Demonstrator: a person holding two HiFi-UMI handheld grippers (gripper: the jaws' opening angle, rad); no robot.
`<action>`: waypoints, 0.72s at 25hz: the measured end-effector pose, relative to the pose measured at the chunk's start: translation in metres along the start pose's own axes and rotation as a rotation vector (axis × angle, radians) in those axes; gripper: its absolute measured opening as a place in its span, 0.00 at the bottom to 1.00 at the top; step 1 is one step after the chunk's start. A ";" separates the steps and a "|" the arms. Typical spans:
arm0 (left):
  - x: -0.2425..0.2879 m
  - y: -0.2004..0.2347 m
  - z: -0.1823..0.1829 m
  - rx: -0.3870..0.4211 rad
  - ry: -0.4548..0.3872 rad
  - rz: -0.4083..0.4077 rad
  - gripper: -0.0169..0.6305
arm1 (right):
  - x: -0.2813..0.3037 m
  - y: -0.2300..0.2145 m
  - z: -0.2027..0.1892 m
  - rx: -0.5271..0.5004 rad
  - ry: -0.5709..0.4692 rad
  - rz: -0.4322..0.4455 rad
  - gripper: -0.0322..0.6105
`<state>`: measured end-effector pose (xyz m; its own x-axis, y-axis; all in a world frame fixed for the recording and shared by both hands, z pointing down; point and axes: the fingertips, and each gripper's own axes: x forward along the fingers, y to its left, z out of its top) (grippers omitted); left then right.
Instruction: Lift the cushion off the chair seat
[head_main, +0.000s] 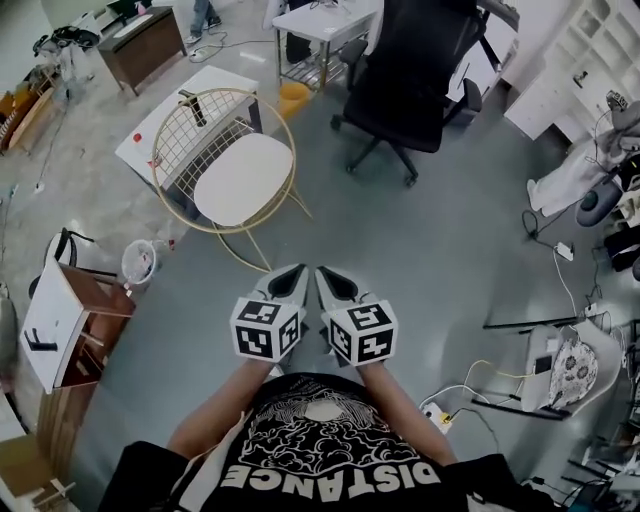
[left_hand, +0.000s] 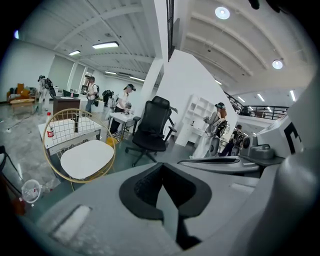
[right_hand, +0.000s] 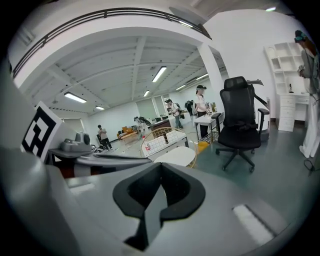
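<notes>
The white rounded cushion (head_main: 245, 178) fills the seat of the gold wire-frame chair (head_main: 193, 137), well ahead and to the left of both grippers. The left gripper (head_main: 291, 272) is nearer, with the right gripper (head_main: 326, 274) just beside it. Both jaws are pressed together and hold nothing.
</notes>
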<state>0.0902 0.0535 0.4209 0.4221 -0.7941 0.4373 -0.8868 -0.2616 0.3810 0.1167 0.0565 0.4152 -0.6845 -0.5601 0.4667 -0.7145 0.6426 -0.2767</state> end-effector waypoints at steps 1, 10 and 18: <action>0.008 -0.002 0.005 -0.001 -0.004 0.009 0.02 | 0.002 -0.008 0.005 -0.006 0.001 0.011 0.05; 0.057 -0.021 0.026 -0.011 -0.022 0.088 0.02 | 0.005 -0.059 0.027 -0.031 0.005 0.094 0.05; 0.087 -0.033 0.041 0.006 -0.027 0.143 0.02 | 0.006 -0.099 0.044 -0.031 -0.004 0.136 0.05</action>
<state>0.1487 -0.0298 0.4131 0.2862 -0.8380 0.4645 -0.9386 -0.1478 0.3117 0.1769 -0.0334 0.4084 -0.7754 -0.4690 0.4229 -0.6103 0.7286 -0.3110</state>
